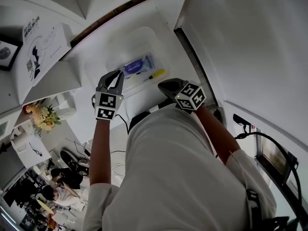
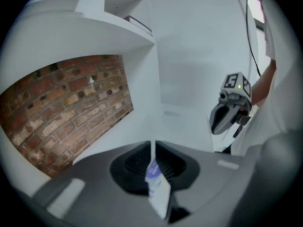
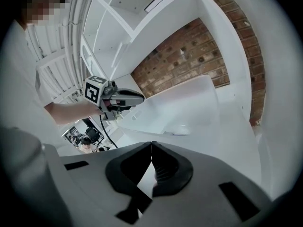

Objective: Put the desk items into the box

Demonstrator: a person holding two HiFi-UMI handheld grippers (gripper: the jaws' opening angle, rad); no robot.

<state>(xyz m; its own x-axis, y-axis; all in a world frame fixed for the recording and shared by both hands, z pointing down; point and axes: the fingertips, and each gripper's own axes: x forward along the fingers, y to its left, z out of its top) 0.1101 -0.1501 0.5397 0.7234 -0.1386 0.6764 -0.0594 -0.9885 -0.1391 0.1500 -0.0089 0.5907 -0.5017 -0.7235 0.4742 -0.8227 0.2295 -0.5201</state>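
A white translucent box stands on the white desk in front of me. Inside it lie a blue-labelled packet and a yellow pen. My left gripper reaches into the box's near left part. In the left gripper view the left gripper is shut on the thin white packet, which stands edge-on between the pads. My right gripper hovers at the box's near right edge. In the right gripper view the right gripper is shut with nothing between its jaws.
A brick wall and white shelves rise behind the desk. A flower bunch and a printed white carton stand to the left. A black cable and a screen are at the right.
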